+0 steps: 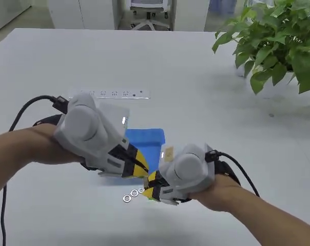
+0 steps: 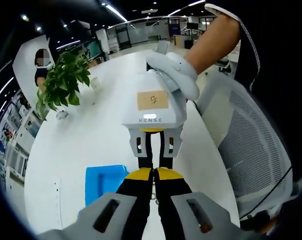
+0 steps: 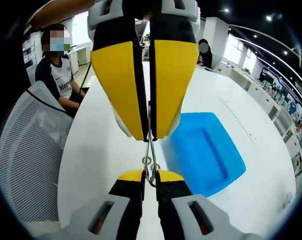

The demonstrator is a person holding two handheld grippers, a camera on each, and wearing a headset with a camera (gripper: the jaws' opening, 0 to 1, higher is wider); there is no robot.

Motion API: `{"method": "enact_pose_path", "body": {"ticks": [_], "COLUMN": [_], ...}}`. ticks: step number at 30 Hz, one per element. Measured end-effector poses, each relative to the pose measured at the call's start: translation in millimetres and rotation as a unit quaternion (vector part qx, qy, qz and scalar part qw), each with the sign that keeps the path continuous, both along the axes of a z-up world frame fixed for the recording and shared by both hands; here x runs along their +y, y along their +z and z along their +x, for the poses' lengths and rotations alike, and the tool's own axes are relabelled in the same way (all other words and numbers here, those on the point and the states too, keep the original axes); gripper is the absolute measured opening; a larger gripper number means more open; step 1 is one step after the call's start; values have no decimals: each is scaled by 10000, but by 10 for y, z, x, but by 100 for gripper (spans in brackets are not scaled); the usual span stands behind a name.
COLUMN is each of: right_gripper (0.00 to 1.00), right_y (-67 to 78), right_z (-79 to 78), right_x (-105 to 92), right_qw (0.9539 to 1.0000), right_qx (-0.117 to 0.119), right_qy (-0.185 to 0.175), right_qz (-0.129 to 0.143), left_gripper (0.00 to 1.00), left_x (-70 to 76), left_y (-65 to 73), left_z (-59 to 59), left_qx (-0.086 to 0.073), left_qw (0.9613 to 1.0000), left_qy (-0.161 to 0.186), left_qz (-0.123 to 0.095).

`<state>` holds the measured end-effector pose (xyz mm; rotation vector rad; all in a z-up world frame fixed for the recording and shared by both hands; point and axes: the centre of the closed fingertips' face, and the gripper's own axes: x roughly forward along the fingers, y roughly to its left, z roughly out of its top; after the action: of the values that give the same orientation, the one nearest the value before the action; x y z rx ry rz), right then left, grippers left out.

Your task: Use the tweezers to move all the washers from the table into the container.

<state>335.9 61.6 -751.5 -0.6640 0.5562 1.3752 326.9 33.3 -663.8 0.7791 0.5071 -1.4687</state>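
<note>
Closest to me, three small silver ring washers [image 1: 134, 194] lay in a short row on the white table [image 1: 52, 215], none lifted, so I judged the job barely begun. The right gripper [image 1: 153, 188] hovered just above them, jaws closed on the thin metal tweezers [image 3: 150, 146]. The left gripper [image 1: 141, 167] seemed to clamp the same tool from the opposite end. The tweezers' legs looked pressed nearly together, passing right over the washers; I couldn't tell whether they pinched one. Beyond, the shallow blue plastic container [image 3: 211, 152] looked empty.

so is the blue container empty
Empty: the blue container has a bare floor in the right gripper view; washers lie outside on the table.
</note>
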Motion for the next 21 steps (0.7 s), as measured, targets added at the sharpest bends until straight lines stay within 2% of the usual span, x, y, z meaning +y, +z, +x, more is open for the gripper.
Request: {"method": "enact_pose_path", "body": {"ticks": [10, 21], "right_gripper": [10, 10], "right_y": [179, 325], "right_z": [62, 263], "right_x": [32, 78], "right_qw": [9999, 9996], "right_qx": [-145, -286], "right_qy": [-23, -9], "right_qz": [-16, -42], "left_gripper": [6, 6], "left_x": [12, 58], "left_y": [182, 318], "left_z": [23, 186], "left_qx": [-115, -254], "left_qw": [9999, 9996], "left_qy": [-78, -88], "left_qz": [12, 8]}}
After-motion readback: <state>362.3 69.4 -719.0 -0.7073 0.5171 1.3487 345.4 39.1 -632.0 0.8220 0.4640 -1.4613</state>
